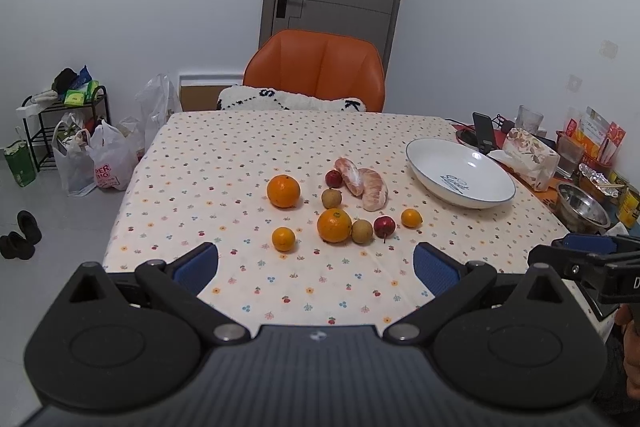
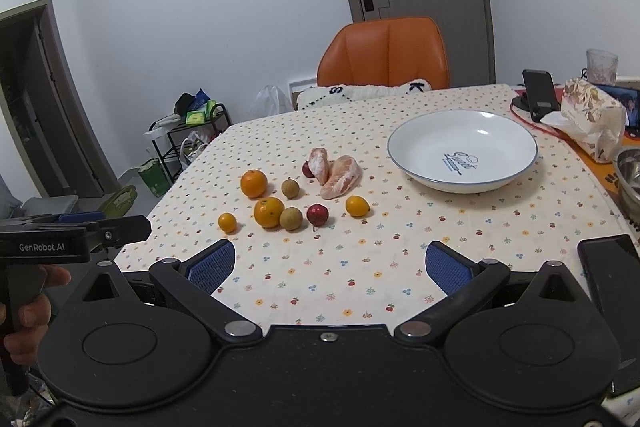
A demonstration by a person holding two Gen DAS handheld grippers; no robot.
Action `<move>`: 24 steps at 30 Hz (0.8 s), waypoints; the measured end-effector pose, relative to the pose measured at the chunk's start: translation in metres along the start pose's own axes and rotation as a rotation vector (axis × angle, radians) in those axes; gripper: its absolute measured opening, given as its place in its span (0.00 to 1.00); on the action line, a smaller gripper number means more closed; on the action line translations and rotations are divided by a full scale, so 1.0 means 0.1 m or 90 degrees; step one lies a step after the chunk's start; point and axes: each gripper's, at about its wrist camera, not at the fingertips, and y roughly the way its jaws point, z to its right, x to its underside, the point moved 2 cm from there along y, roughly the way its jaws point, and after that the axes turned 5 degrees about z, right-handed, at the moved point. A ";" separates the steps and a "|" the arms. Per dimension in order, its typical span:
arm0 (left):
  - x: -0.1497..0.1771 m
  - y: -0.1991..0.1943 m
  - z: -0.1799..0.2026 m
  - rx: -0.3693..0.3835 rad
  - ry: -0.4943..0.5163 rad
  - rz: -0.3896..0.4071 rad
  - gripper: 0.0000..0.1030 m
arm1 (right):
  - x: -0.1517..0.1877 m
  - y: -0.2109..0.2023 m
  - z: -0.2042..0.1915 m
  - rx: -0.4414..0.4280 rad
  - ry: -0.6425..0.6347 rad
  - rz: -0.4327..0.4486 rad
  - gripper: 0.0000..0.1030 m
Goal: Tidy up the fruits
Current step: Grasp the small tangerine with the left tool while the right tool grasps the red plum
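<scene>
Above the table's near edge, left gripper point(image 1: 316, 269) and right gripper point(image 2: 328, 269) level, both spread apart, empty

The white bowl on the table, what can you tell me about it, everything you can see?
The white bowl is wide and shallow, glossy like glazed ceramic, with a thin blue line around its rim and dark blue script printed inside on its bottom. It is empty and sits upright on the flowered tablecloth, at the right of the table, beyond the scattered fruit. No fruit touches it. A patterned tissue pack lies just past it on the right; in the left wrist view the two overlap, so contact is unclear.
</scene>
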 end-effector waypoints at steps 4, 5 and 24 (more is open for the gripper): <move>0.03 0.15 -0.05 0.001 -0.010 -0.013 1.00 | 0.02 0.12 0.07 0.000 0.010 -0.010 1.00; 0.04 0.20 -0.06 0.002 -0.013 -0.016 1.00 | 0.03 0.15 0.08 -0.003 0.013 -0.011 1.00; -0.01 1.07 -0.43 0.060 -0.043 -0.041 0.89 | -0.06 0.87 0.11 0.010 0.052 -0.046 0.97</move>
